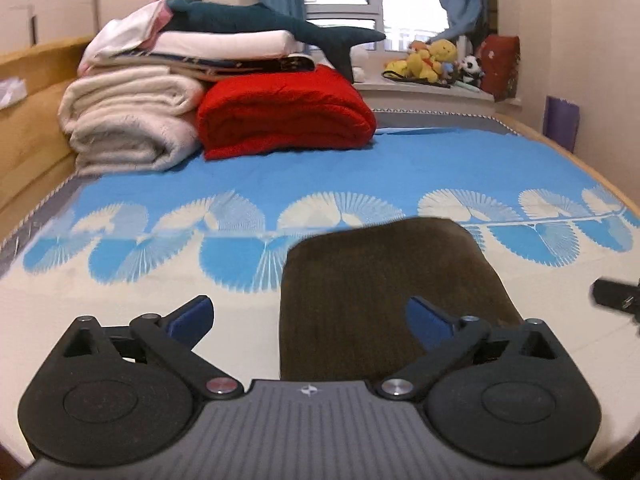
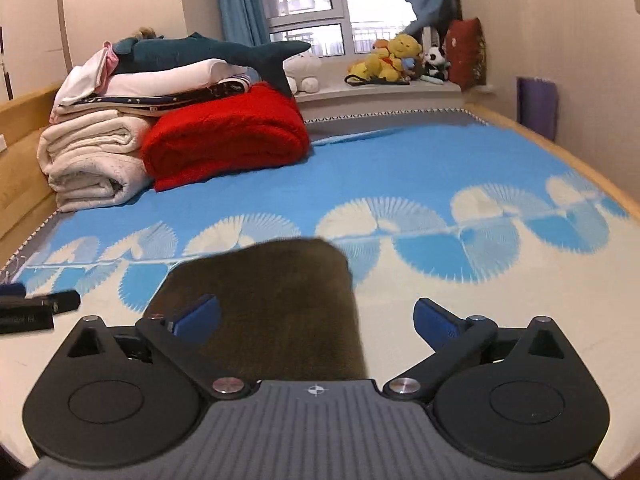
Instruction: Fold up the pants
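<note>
Listing by size, from my two wrist views.

Bed (image 1: 400, 168): blue-and-cream patterned sheet, wooden frame, the working surface.

Bedding stack (image 1: 132, 120): cream blankets at the far left corner, white and dark folded linens on top, well apart from my work.

Red blanket (image 1: 284, 116): folded, touching the cream stack, far from the pants.

Plush shark (image 1: 256, 20): lying on top of the stack.

Pants (image 1: 392, 288): dark brown, lying flat on the near cream part of the sheet as a compact rounded rectangle, apparently already folded at least once. I judge them soft, limp and light, somewhat napped so not slippery; layers could slide apart if lifted by one point. Best hold is at two corners of one edge, one claw each, pinching all layers.

Left claw (image 1: 310, 320): spread wide, holding nothing, low over the left near edge of the pants.

Right claw (image 2: 316, 320): equally wide, empty, over their right near edge.

Sill toys (image 2: 396, 60): yellow plush and a panda at the window, no obstruction.

Nothing lies between either claw and the pants.
</note>
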The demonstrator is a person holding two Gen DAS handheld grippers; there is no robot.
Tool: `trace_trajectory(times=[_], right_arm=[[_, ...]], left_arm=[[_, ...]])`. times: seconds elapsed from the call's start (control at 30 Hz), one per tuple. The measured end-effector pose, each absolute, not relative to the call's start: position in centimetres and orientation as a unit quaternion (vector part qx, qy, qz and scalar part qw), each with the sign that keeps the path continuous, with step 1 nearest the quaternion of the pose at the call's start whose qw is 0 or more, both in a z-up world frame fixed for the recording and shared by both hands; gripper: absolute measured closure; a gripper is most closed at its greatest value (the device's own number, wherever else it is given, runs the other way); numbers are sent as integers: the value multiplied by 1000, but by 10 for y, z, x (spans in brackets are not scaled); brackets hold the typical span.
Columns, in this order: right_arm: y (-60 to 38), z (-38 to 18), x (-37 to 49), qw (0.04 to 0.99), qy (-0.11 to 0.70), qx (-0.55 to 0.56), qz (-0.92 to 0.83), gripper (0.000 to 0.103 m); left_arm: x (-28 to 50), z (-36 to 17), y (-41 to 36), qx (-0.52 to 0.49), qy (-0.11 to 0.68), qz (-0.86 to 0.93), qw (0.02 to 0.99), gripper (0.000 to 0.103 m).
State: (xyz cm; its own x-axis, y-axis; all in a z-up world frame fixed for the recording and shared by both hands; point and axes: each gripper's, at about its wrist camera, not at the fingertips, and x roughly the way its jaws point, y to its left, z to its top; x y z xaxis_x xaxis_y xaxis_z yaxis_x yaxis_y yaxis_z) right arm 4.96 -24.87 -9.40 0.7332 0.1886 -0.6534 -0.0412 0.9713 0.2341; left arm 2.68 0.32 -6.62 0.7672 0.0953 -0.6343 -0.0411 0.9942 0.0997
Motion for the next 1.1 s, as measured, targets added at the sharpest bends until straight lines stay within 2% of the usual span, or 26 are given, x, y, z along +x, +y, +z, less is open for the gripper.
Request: trace_trajectory(times=[0.13, 0.27, 0.43, 0.83, 1.1], right_arm=[[-235, -108, 30, 923, 372, 74, 60, 1], [-224, -124, 22, 920, 384, 47, 64, 1], [-217, -141, 37, 903, 422, 61, 57, 1], [-212, -163, 53, 884, 462, 54, 46, 1], [-213, -165, 55, 885, 460, 55, 50, 1]], left_arm=[[8, -92, 4, -1, 371, 18, 929, 0], [9, -113, 1, 31, 389, 43, 920, 0], [13, -126, 5, 17, 421, 40, 906, 0], [31, -139, 13, 12, 436, 52, 898, 0], [38, -146, 12, 2, 447, 54, 893, 0]])
